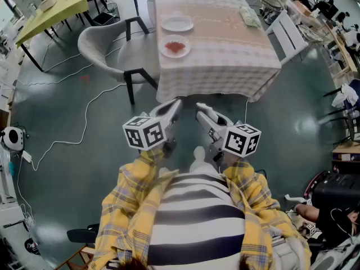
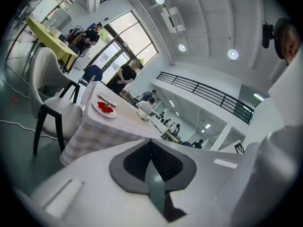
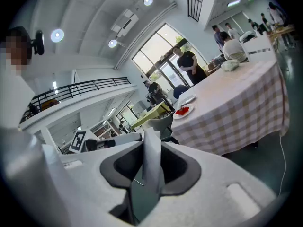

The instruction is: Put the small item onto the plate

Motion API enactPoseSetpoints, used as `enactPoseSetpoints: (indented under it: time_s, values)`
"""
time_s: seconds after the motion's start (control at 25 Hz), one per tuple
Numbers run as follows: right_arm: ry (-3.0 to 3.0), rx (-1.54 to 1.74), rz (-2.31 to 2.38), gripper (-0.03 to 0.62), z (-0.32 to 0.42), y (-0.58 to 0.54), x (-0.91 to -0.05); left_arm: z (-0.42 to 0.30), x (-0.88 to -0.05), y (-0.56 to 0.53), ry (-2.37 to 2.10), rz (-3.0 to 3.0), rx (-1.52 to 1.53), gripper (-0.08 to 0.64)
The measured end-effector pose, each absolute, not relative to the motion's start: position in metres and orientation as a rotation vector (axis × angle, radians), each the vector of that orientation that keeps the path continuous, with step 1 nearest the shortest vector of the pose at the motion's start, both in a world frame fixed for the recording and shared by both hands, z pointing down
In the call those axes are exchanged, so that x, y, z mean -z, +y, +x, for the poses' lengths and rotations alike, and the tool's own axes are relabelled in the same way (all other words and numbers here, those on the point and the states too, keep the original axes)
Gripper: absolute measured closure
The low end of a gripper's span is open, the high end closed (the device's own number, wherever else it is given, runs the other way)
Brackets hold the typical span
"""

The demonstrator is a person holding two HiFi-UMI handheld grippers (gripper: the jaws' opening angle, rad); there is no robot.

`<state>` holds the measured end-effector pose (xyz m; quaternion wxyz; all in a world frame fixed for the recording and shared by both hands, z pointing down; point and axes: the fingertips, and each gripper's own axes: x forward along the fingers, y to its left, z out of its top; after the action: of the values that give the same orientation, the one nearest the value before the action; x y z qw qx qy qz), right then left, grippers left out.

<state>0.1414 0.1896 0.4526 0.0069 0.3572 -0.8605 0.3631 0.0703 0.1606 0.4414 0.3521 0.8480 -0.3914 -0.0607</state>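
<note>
A white plate (image 1: 177,23) lies bare on the checked tablecloth (image 1: 225,55), and nearer me a second plate (image 1: 175,46) holds red pieces. That red-filled plate (image 2: 105,109) (image 3: 182,111) shows far off in both gripper views. Both grippers hang over the floor in front of the table, short of its edge. My left gripper (image 1: 175,104) (image 2: 151,148) has its pads together with nothing between them. My right gripper (image 1: 201,109) (image 3: 150,160) is shut on a small white flat item (image 3: 151,150) that stands upright between its dark pads.
A grey chair (image 1: 107,44) stands at the table's left side, and a white chair (image 1: 289,32) at its right. A pale green bundle (image 1: 250,17) lies on the far right of the table. A white cable (image 1: 84,122) runs over the floor on the left. A yellow table (image 1: 53,7) is at the back left.
</note>
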Motion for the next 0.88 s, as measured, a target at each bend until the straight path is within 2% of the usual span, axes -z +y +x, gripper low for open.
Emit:
enactPoseSetpoints:
  time_s: [0.88]
  values:
    - [-2.688,-1.151,1.068,0.491,0.113,0.181,-0.456,0.047,-0.466,0.167,-1.077,2.151,0.053,0.571]
